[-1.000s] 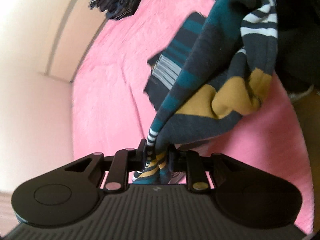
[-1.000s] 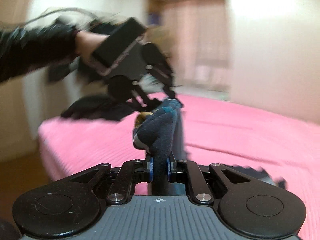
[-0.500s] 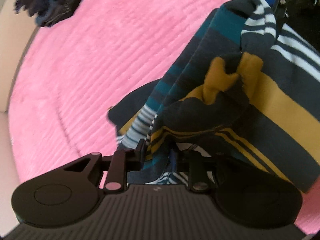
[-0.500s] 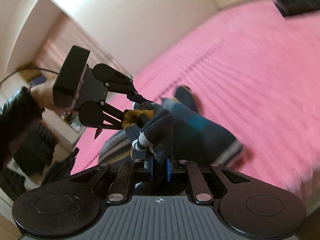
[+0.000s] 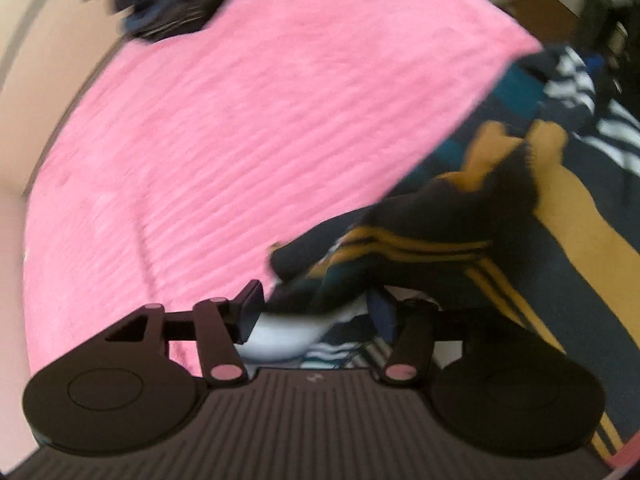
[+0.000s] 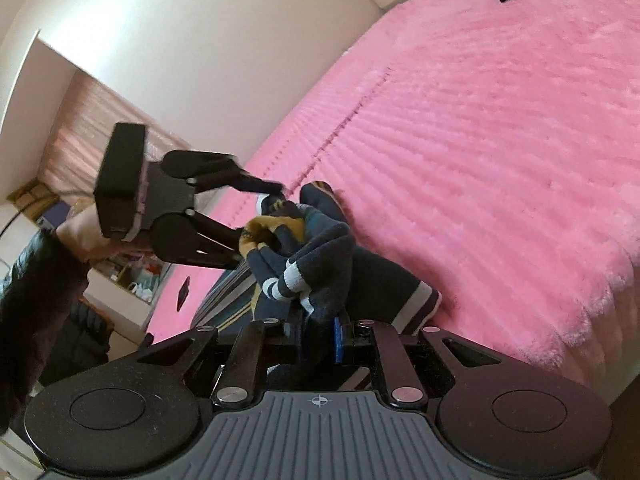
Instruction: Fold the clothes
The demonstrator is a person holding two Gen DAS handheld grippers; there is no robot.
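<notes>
- Fabric is filling the lower right of the left wrist view: the striped garment point(image 5: 520, 216), navy with mustard, teal and white bands, is lying on the pink bedspread point(image 5: 240, 140) and running away up and to the right from the left gripper point(image 5: 316, 312).
- The left gripper's jaws are opening; cloth is sitting between the fingers point(image 5: 251, 304), though with this blur I cannot quite say whether it is touching the pads, and it looks to be slipping free.
- A dark pile of clothes point(image 5: 168, 4) is lying at the far edge of the bed, well apart from the work.
- In the right wrist view, the right gripper point(image 6: 318, 336) is holding narrow, pinching a bunched fold of the same garment point(image 6: 320, 264) right at its tips.
- The left gripper point(image 6: 256, 216) is showing across from it, its fingers spread around the mustard part, a person's hand point(image 6: 76, 232) behind it.
- The garment's long axis is running between the two grippers, so the right hand, gripping, is the nearer one for laying the fold down.
</notes>
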